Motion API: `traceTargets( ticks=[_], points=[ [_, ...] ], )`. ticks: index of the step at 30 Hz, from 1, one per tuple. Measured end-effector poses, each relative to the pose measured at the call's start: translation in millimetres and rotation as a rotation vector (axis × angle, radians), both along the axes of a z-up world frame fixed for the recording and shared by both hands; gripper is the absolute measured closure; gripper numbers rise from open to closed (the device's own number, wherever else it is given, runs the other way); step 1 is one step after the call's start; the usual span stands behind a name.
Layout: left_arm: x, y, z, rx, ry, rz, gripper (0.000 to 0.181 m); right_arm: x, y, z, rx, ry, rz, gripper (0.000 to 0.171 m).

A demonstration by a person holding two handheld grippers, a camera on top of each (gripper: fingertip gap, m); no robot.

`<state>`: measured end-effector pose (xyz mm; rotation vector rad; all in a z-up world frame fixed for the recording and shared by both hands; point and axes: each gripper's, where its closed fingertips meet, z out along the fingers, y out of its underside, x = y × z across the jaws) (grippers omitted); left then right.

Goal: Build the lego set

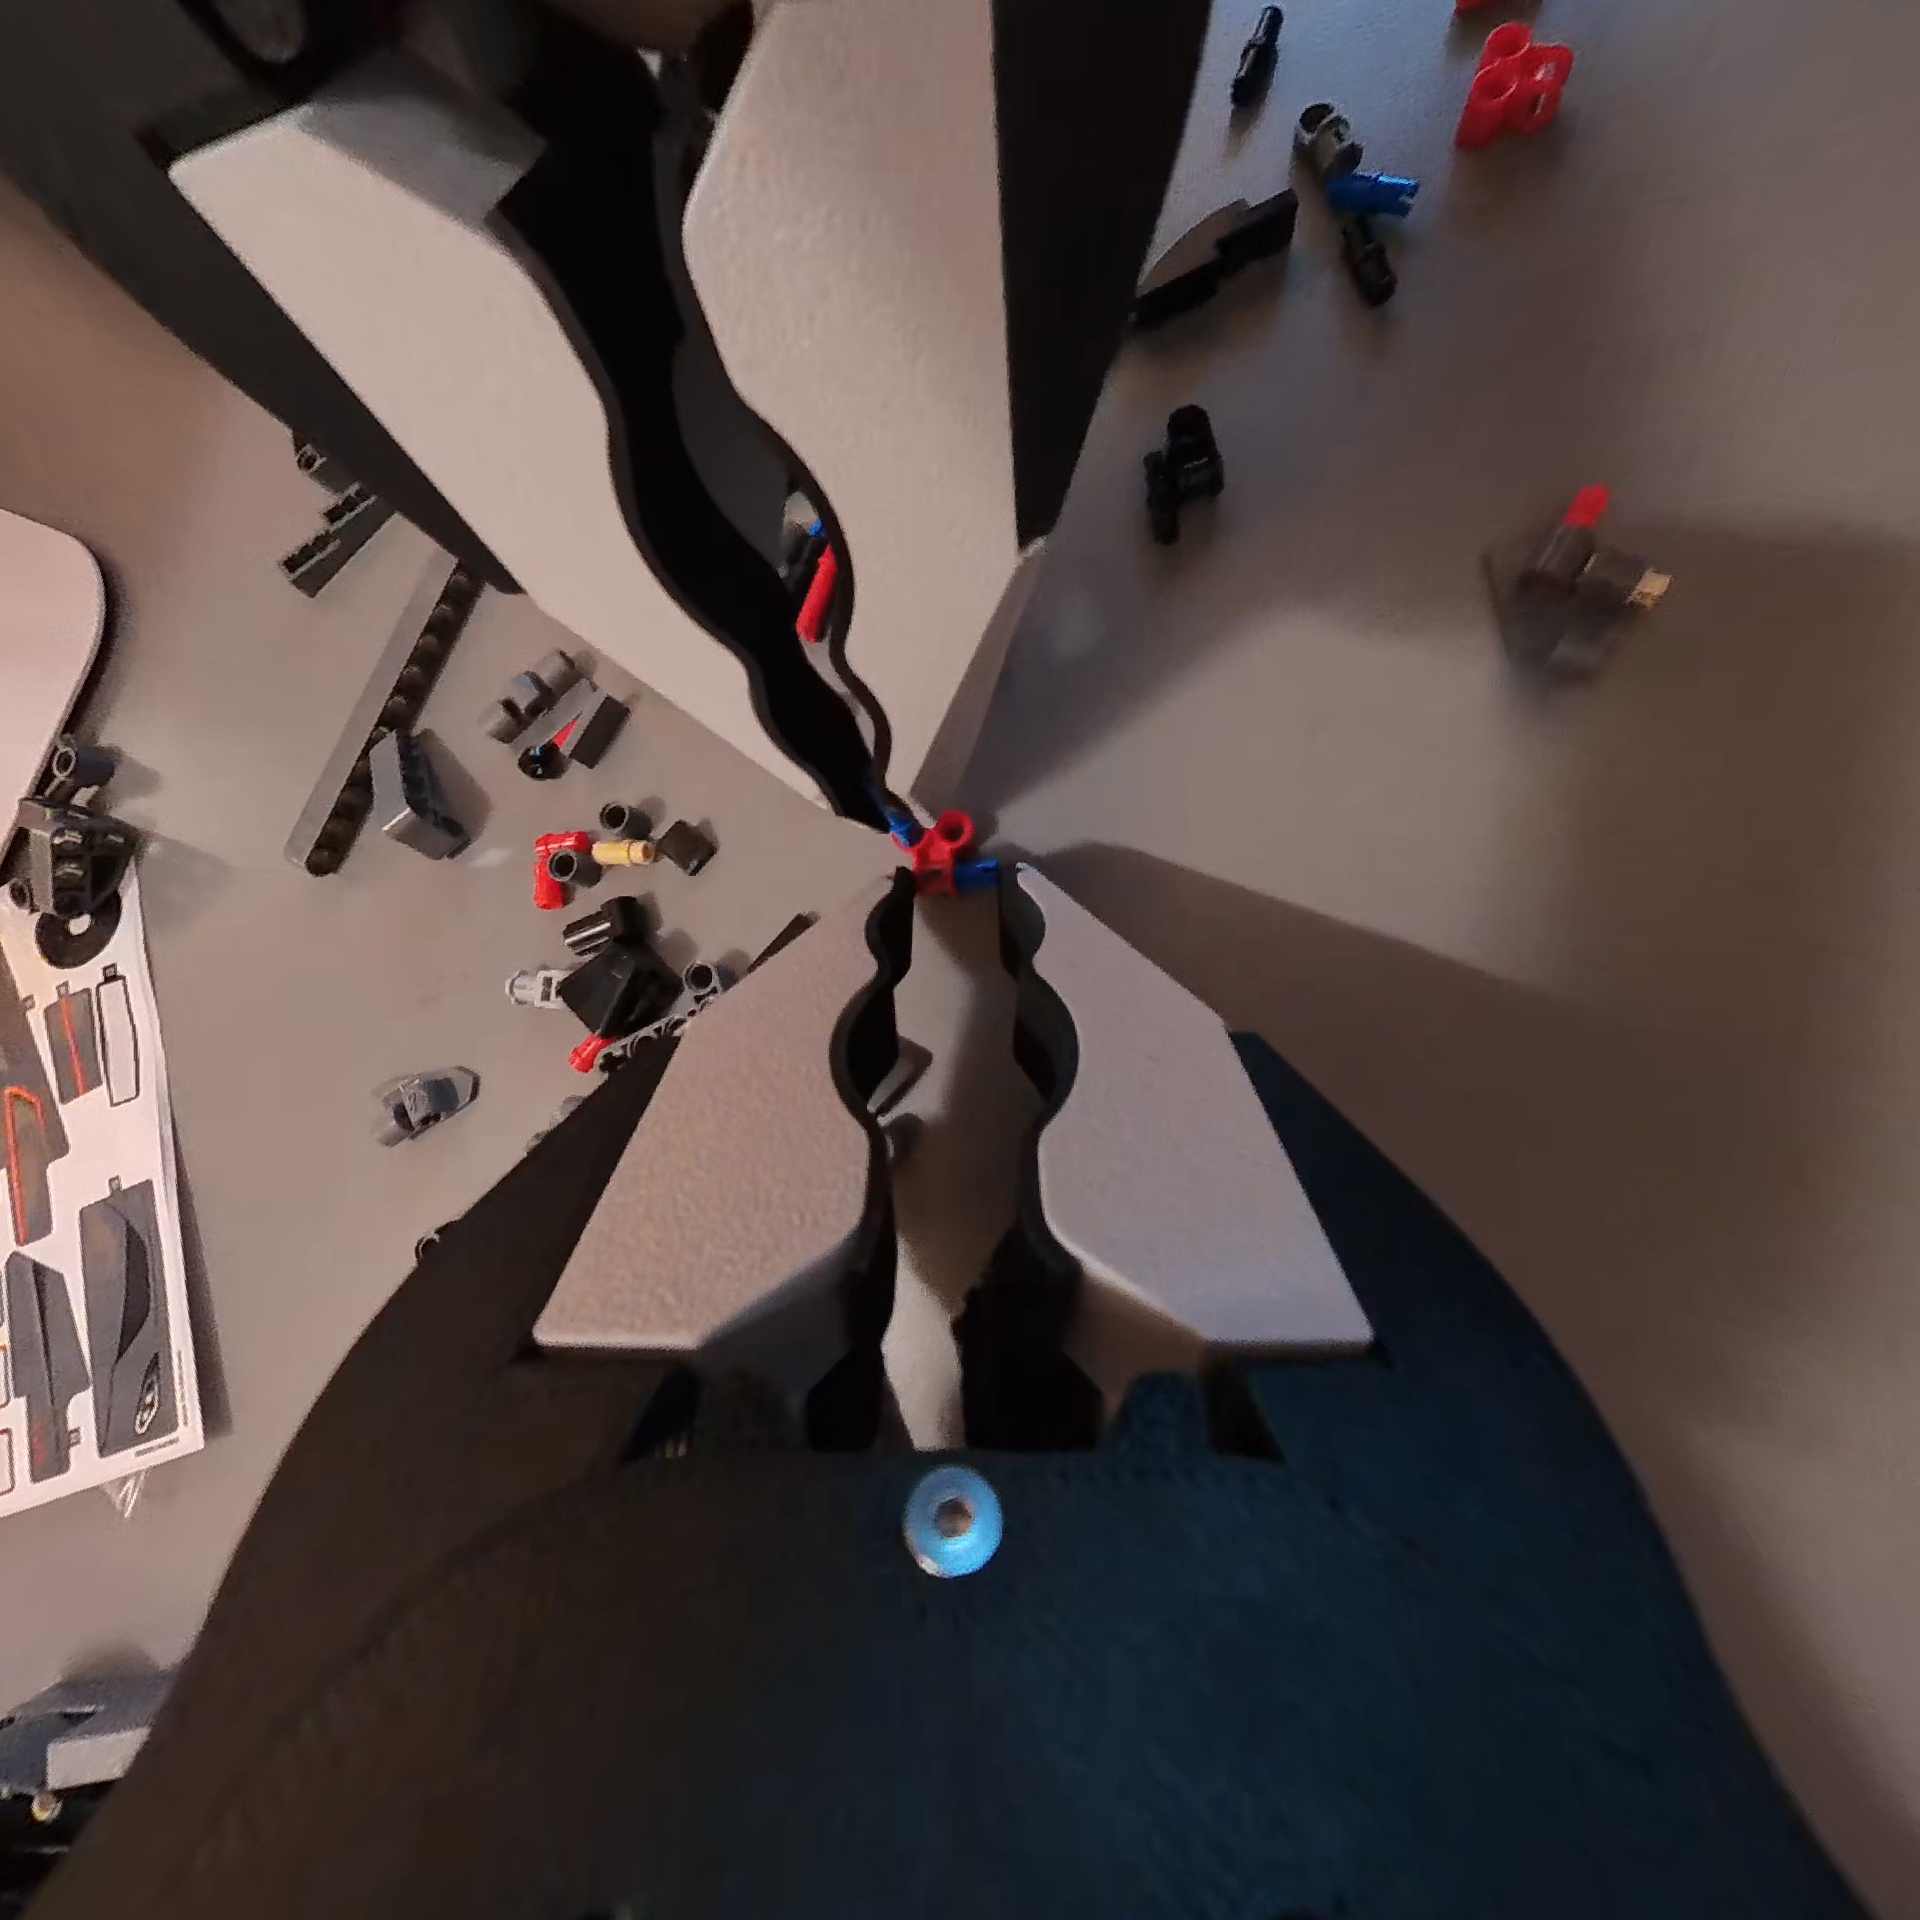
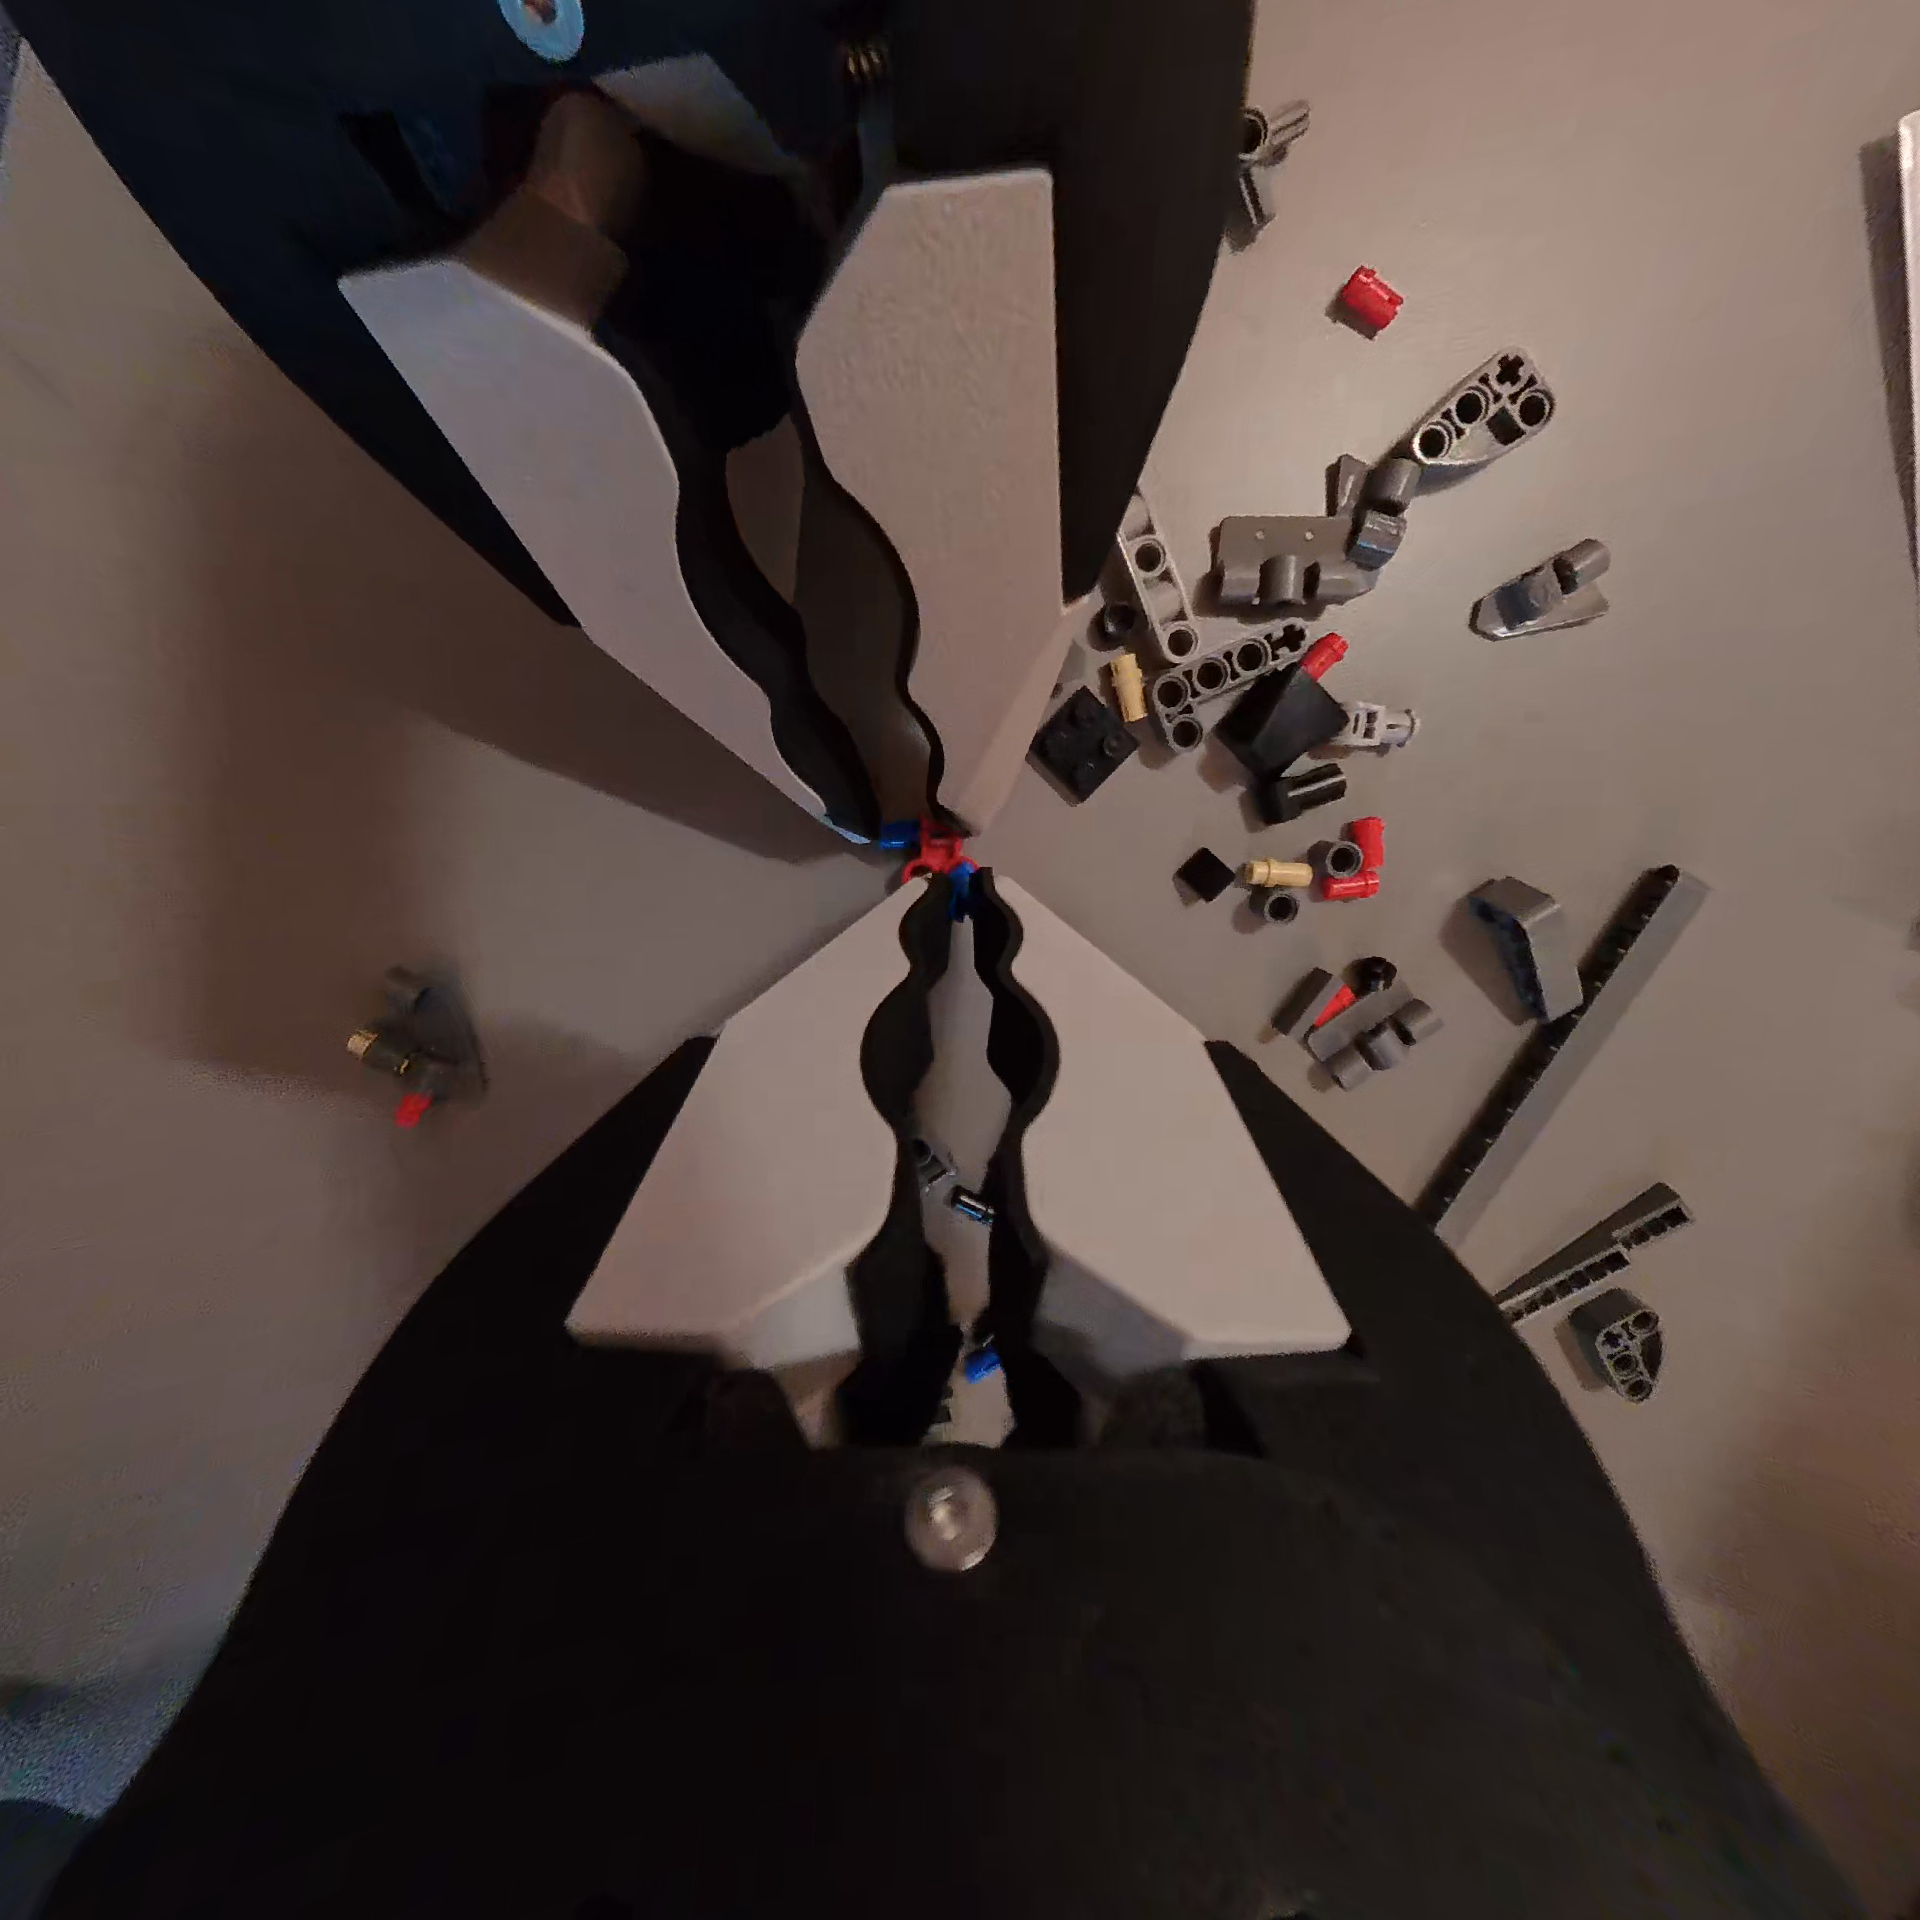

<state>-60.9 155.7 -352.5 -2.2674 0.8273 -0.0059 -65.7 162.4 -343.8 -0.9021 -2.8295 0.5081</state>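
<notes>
Grey matte tabletop under both cams, scattered w/ loose Lego Technic bits. Left gripper and right gripper meet tip to tip above the table, both nearly closed, pinching one tiny assembly: a red connector w/ blue pins sticking out. In right wrist view the right gripper's tips clamp a blue pin at the lower side of the red connector; the left gripper comes in from the top, tips at the connector and the other blue pin, exact contact too small to tell. Assembly sits at the crossing of the four fingers, clear of the surface as far as can be seen. Elsewhere: long dark grey beam w/ a row of holes off to the right gripper's right, near it a curved grey panel, tan pin, red elbow piece, black slope. Small grey sub-build w/ red axle end lies alone on the other side. Sticker sheet lies at the left edge of left wrist view; red double connector top right.
</notes>
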Motion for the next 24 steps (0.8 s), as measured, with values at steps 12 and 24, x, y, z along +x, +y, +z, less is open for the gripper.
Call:
traceTargets(
  ticks=[12, 24],
  points=[
    [-0.9, -0.2, 0.0, 0.048, -0.018, -0.025, 0.167, -1.9, -1.2, -0.4, 0.032, -0.108, -0.037, 0.169],
    [-0.8, -0.2, 0.3, 0.089, 0.002, -0.051, 0.167, -2.8, -1.4, -0.9, 0.16, -0.189, -0.063, 0.17]
  ],
)
